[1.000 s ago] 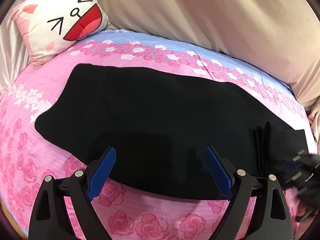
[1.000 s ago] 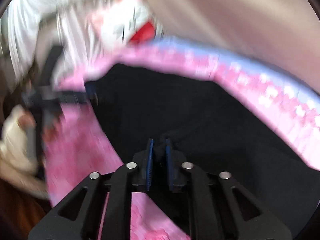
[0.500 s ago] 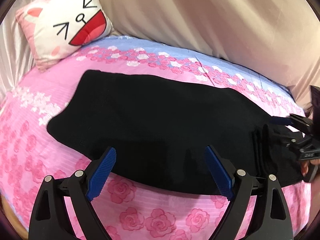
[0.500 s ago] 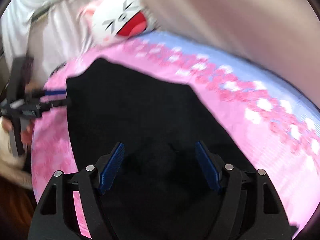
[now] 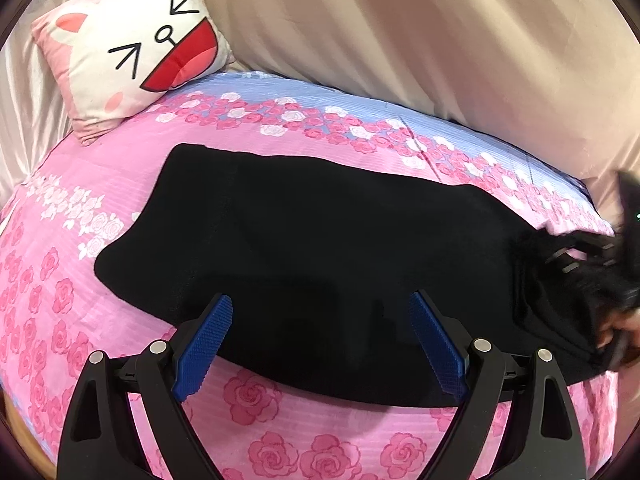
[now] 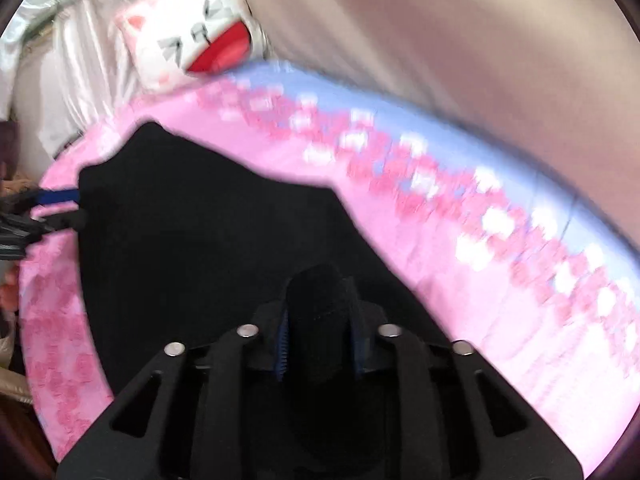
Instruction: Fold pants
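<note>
Black pants [image 5: 320, 220] lie lengthwise across a pink rose-print bedsheet [image 5: 260, 400]. My left gripper [image 5: 320, 308] hovers open over their near edge with nothing between its blue pads [image 5: 204, 340]. In the right wrist view my right gripper [image 6: 320, 304] has its jaws closing on a raised fold at one end of the pants [image 6: 200, 240], and the cloth fills the gap between the pads. From the left wrist view the right gripper [image 5: 580, 256] is a blur at the pants' right end. The left gripper [image 6: 48, 208] shows at the far left of the right wrist view.
A white and pink cat-face pillow [image 5: 136, 48] leans at the back left of the bed. Beige cloth [image 5: 400, 32] hangs behind the bed along its far side. Part of a hand [image 5: 616, 328] shows at the right edge.
The right gripper let go and opened wide over the pants' end, then closed in on a bunched fold of it. The left gripper stayed open and hardly moved.
</note>
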A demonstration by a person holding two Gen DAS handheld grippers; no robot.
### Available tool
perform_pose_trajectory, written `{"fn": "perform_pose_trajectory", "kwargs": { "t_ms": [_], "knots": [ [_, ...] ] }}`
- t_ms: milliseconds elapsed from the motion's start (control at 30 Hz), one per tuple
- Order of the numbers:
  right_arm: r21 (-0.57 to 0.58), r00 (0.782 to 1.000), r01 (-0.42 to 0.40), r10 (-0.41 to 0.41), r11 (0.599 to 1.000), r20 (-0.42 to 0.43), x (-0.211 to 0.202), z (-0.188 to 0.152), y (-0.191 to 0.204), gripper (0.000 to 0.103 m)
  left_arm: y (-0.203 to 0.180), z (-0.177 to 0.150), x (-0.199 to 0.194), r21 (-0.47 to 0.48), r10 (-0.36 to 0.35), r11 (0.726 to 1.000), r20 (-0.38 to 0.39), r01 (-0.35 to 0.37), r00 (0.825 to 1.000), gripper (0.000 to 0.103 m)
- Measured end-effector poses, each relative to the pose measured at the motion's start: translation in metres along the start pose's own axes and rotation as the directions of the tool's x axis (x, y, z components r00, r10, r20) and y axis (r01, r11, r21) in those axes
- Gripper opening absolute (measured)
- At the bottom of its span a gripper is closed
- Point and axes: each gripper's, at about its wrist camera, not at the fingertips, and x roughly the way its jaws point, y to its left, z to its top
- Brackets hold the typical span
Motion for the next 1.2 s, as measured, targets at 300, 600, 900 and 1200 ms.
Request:
{"fn": "perform_pose_trajectory", "kwargs": {
  "t_ms": [300,600,900,1200],
  "knots": [
    [0.375,0.940,-0.025,-0.106,0.927,0.325,-0.140,-0.061,-0.063,0.040,0.022,-0.007,-0.012,-0.021,0.021,1.000,0.023,-0.021,1.000,0.087],
    [0.444,0.967,-0.062,-0.056,0.894,0.248,-0.108,-0.091,-0.056,0.037,-0.016,-0.002,-0.009,0.036,-0.043,0.998,0.020,0.043,0.999,0.087],
    [0.365,0.976,-0.094,0.013,0.926,0.218,-0.061,-0.055,-0.003,0.036,-0.024,-0.010,-0.020,0.077,-0.014,0.997,0.027,0.012,1.000,0.087],
    [0.624,0.942,-0.150,-0.080,0.767,0.326,-0.114,-0.126,-0.060,0.034,-0.001,-0.003,-0.005,-0.030,0.003,1.000,-0.006,-0.004,1.000,0.087]
  ]
}}
